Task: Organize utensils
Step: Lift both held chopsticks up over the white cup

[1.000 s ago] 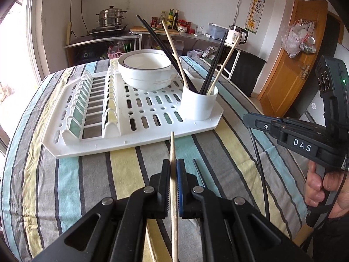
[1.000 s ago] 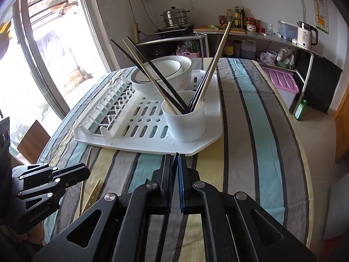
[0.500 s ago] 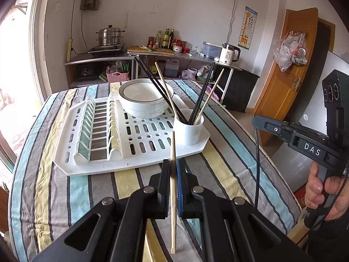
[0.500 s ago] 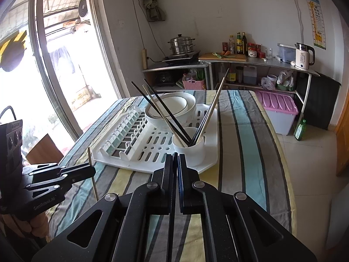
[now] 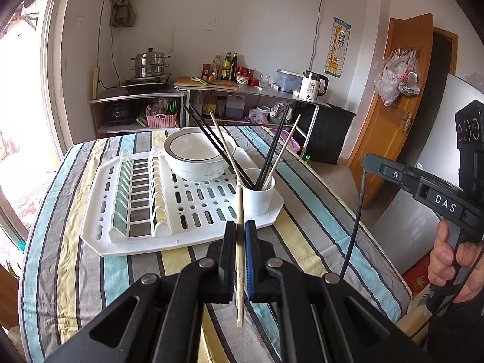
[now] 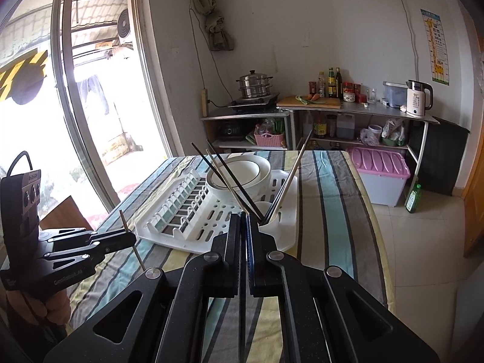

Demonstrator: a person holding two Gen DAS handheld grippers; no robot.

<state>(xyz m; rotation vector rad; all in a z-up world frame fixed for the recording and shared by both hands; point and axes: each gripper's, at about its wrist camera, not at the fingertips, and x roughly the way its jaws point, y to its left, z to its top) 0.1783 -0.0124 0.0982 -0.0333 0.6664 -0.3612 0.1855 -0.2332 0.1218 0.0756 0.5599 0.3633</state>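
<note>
My left gripper (image 5: 240,230) is shut on a wooden chopstick (image 5: 240,211), held upright above the striped table, in front of the white drying rack (image 5: 115,242). My right gripper (image 6: 243,220) is shut on a black chopstick (image 6: 242,317), which also shows hanging from it in the left wrist view (image 5: 354,220). A white cup (image 5: 257,199) on the rack's near right corner holds several black and wooden chopsticks. A white bowl (image 5: 196,157) sits on the rack behind the cup. The left gripper and its chopstick show in the right wrist view (image 6: 127,236).
The table (image 5: 75,266) has a striped cloth; its right edge drops to a tiled floor. A pink-lidded bin (image 6: 381,178) stands beyond the table. A kitchen counter with a steamer pot (image 5: 149,63), bottles and a kettle (image 5: 313,84) is at the back. A window is on the left.
Both grippers have risen and drawn back from the table, each carrying its chopstick. The rack and cup now look farther away and lower.
</note>
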